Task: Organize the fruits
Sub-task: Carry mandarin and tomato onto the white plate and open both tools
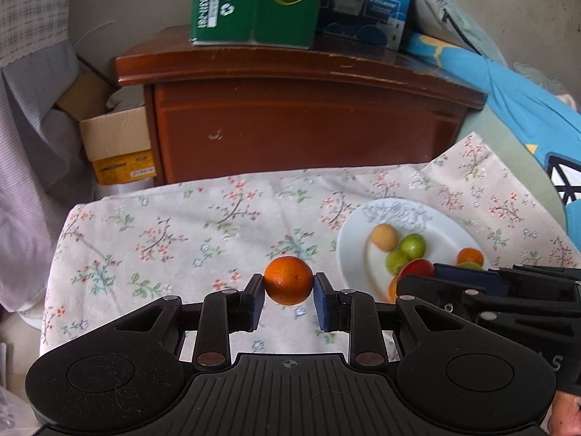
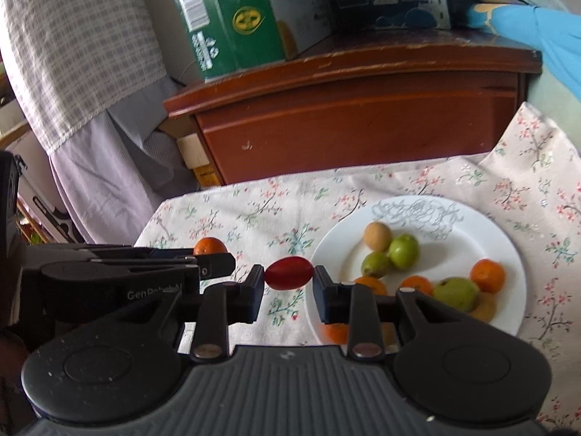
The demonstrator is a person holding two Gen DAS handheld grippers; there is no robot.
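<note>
My left gripper is shut on a small orange and holds it above the floral cloth, left of the white plate. My right gripper is shut on a red oval fruit just left of the plate's rim. The plate holds a tan fruit, green fruits, several small oranges and a larger green fruit. The orange also shows in the right wrist view, and the red fruit in the left wrist view.
A brown wooden cabinet stands behind the table with a green carton and a blue box on top. A cardboard box sits at its left. Blue fabric lies at the right.
</note>
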